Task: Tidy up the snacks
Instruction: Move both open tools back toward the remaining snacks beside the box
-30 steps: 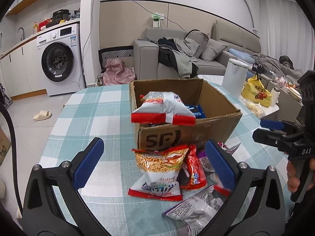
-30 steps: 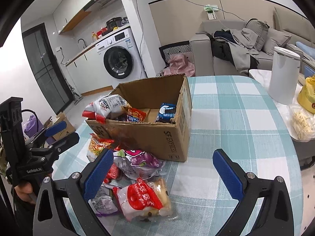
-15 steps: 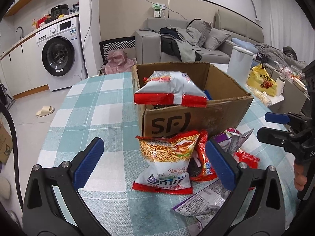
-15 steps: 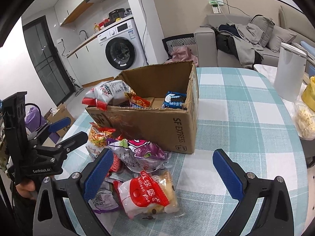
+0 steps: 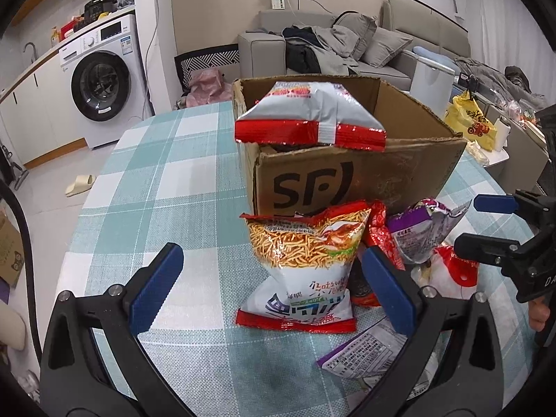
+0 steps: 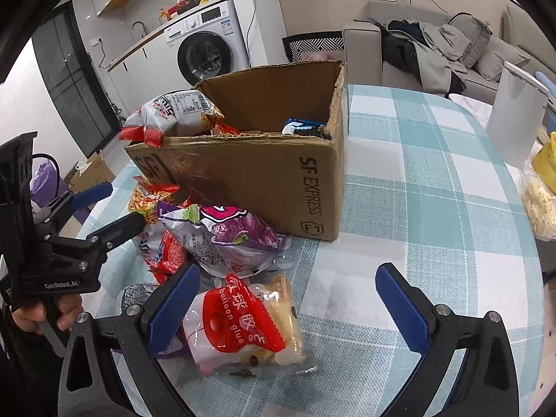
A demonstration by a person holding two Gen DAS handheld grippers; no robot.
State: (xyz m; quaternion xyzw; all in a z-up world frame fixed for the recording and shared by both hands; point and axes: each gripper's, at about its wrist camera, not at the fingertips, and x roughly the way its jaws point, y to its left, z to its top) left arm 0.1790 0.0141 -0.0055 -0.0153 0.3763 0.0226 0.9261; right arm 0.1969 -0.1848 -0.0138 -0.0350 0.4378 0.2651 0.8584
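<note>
A cardboard box [image 5: 361,177] stands on the checked table, with a white-and-red snack bag [image 5: 309,114] resting over its near rim; the box also shows in the right wrist view [image 6: 278,177]. Loose snack bags lie in front of it. My left gripper [image 5: 274,292] is open, its fingers on either side of an upright noodle-snack bag [image 5: 305,264]. My right gripper [image 6: 288,305] is open just above a clear bag with a red label [image 6: 246,323]. A purple bag [image 6: 226,236] lies behind that one.
A white cylinder bin [image 6: 514,121] and a yellow bag [image 5: 472,125] stand at the table's far right. A flat purple-and-white packet [image 5: 365,351] lies near my left gripper. A washing machine [image 5: 100,87] and sofa [image 5: 333,48] are behind the table.
Both grippers have moved forward and lower toward the snack pile. The noodle-snack bag now sits between my left fingers, and the red-label bag is nearer my right fingers.
</note>
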